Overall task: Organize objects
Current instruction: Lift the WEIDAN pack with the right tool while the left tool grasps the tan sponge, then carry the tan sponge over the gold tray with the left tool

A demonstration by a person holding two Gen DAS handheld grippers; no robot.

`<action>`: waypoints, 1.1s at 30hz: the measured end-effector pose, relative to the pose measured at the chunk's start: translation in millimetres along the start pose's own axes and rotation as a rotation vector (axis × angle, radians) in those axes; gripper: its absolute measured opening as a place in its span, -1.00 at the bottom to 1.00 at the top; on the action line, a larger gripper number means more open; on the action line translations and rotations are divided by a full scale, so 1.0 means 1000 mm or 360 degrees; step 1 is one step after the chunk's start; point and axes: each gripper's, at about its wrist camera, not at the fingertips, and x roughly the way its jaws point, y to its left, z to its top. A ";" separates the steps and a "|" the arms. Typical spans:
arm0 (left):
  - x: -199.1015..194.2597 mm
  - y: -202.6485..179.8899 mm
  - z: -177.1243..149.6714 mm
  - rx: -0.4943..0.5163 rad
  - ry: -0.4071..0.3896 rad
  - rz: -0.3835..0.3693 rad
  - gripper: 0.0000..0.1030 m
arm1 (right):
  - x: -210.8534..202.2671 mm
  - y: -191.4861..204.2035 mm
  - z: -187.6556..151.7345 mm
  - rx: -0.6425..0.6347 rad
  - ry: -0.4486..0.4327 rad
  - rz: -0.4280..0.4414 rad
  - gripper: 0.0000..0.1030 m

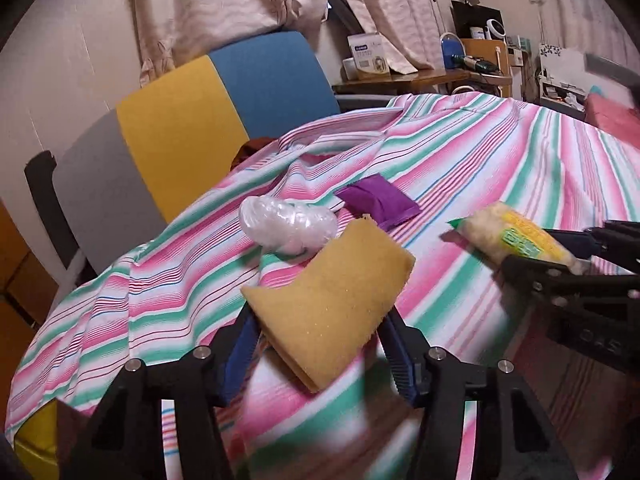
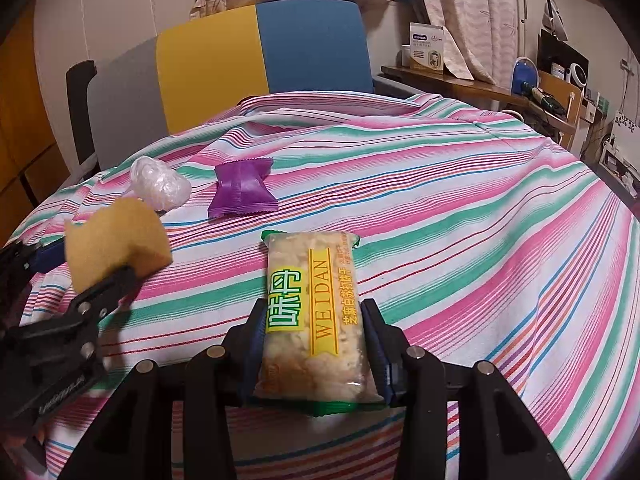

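Yellow sponge [image 1: 332,304] sits between the blue pads of the left gripper [image 1: 320,344] at lower centre of the left wrist view; the pads appear to press its sides, though blur there makes the contact hard to confirm. In the right wrist view the same sponge [image 2: 116,248] shows at left edge, raised off the cloth at the tip of the black fingers.

Right gripper [image 2: 316,340], bottom centre of its own view, pinches a clear cracker packet [image 2: 316,312] with yellow and green label, pads tight on both long sides. From the left view that packet [image 1: 516,236] shows at right edge.

Striped cloth [image 2: 460,216], pink, green and white, covers the surface beneath both.

Farther up: purple wrapped sachet [image 2: 242,188] lying flat on the cloth; to its left a crumpled clear plastic bundle [image 2: 160,184], near but apart.

Behind, upper centre: chair back [image 2: 260,60] in grey, yellow and blue panels. Curtains [image 2: 460,8] at top; cluttered wooden shelf [image 2: 480,88] at upper right.
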 end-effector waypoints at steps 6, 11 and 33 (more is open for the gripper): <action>-0.023 -0.005 -0.014 -0.0028 -0.0056 0.0035 0.12 | -0.001 -0.001 0.001 0.0011 -0.0011 -0.0005 -0.12; -0.042 -0.003 -0.028 -0.0156 -0.0023 -0.0034 0.08 | -0.004 0.000 0.001 0.0006 -0.0035 -0.0023 -0.12; -0.133 0.012 -0.080 -0.0533 -0.0194 0.0001 0.04 | -0.038 0.033 -0.005 -0.0285 -0.0301 0.0095 -0.12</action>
